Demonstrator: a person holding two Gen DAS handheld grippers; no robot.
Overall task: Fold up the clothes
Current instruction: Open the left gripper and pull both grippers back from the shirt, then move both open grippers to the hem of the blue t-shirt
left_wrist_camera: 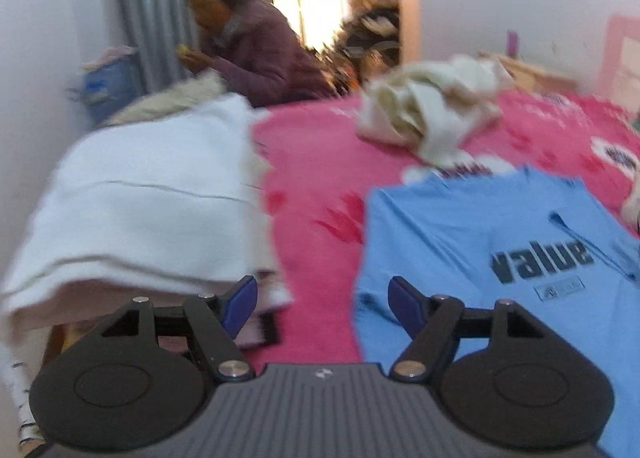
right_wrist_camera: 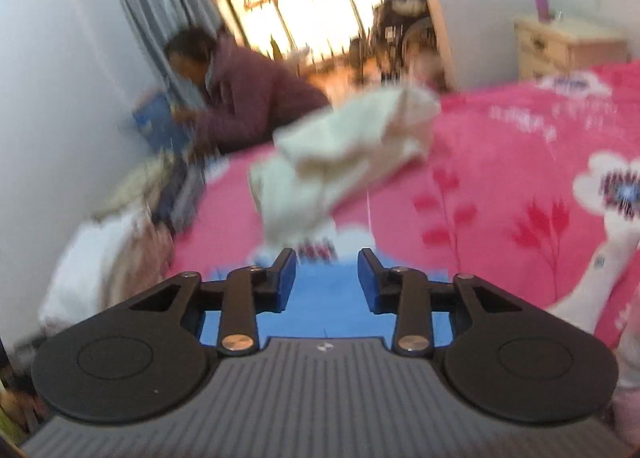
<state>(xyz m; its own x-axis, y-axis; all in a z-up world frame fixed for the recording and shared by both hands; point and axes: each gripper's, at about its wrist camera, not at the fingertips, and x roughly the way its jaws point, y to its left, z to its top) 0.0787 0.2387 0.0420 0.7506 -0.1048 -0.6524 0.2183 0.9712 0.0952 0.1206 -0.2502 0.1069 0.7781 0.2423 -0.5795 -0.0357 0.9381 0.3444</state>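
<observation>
A light blue T-shirt (left_wrist_camera: 480, 258) printed "value" lies spread flat on the pink bedspread (left_wrist_camera: 312, 162), to the right of my left gripper (left_wrist_camera: 322, 304). That gripper is open and empty, over the bed's near edge just left of the shirt. In the right wrist view my right gripper (right_wrist_camera: 327, 280) is open and empty above a part of the blue T-shirt (right_wrist_camera: 326, 298). A crumpled cream garment (left_wrist_camera: 428, 110) lies farther back on the bed; it also shows in the right wrist view (right_wrist_camera: 344, 162).
A stack of folded white cloth (left_wrist_camera: 140, 210) sits at the bed's left side. A person in a purple jacket (left_wrist_camera: 256, 54) sits beyond the bed by the window. A blue basket (left_wrist_camera: 108, 86) stands by the curtain. A light dresser (right_wrist_camera: 568, 46) is at the far right.
</observation>
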